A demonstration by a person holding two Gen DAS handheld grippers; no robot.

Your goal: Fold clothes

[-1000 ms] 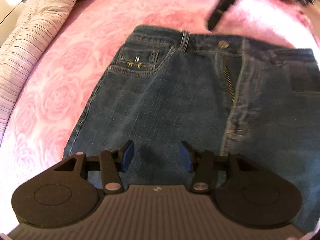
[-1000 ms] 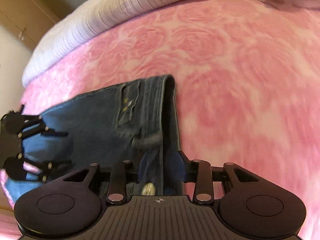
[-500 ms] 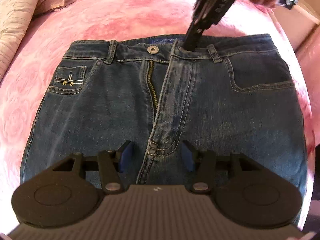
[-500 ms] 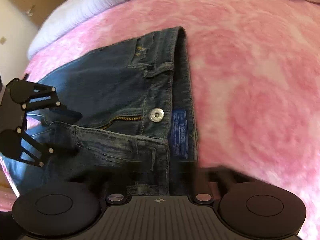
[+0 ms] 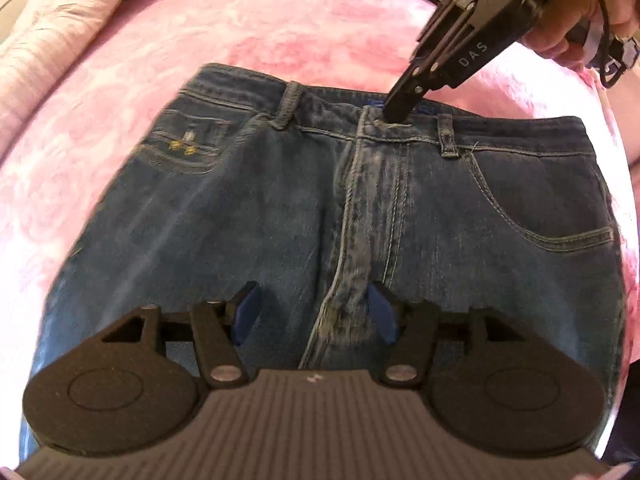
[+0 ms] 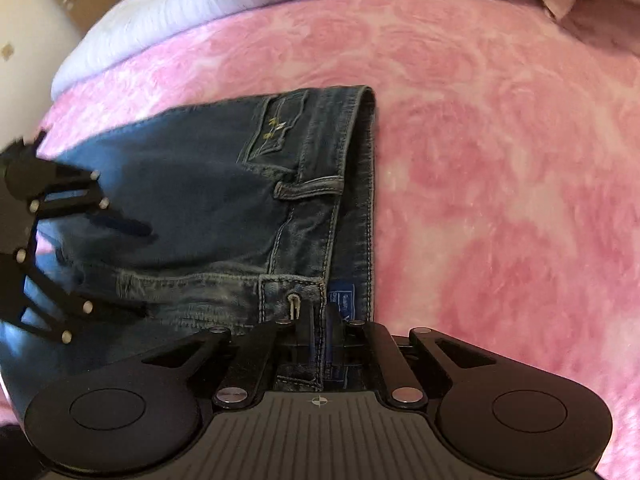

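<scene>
A pink rose-patterned blanket [image 5: 280, 24] covers the bed, and a pale ribbed quilt [image 6: 224, 0] lies bunched along its far edge, with a bit of wooden furniture behind it in the right wrist view. Spread flat on the blanket, front side up, are the jeans [image 5: 256, 216], waistband away from the left camera, legs running out of view beneath it. The fly sits roughly centre, a small stitched coin pocket [image 5: 188, 148] on one side and a curved front pocket [image 5: 552, 208] on the other.

Now the left gripper [image 5: 312, 312]: it hovers low over the crotch area, blue pads wide apart, nothing between them (whether the tips touch the denim, I cannot tell). The fly seam runs up between its fingers.

Over at the waistband, the right gripper [image 6: 316, 344] comes in from the far side, held by a hand [image 5: 580, 16]. Its fingers are pinched narrow on the waistband [image 6: 352, 216] right at the fly, beside the blue inner label [image 6: 340, 300], with a belt loop [image 6: 308, 190] just along from there.
</scene>
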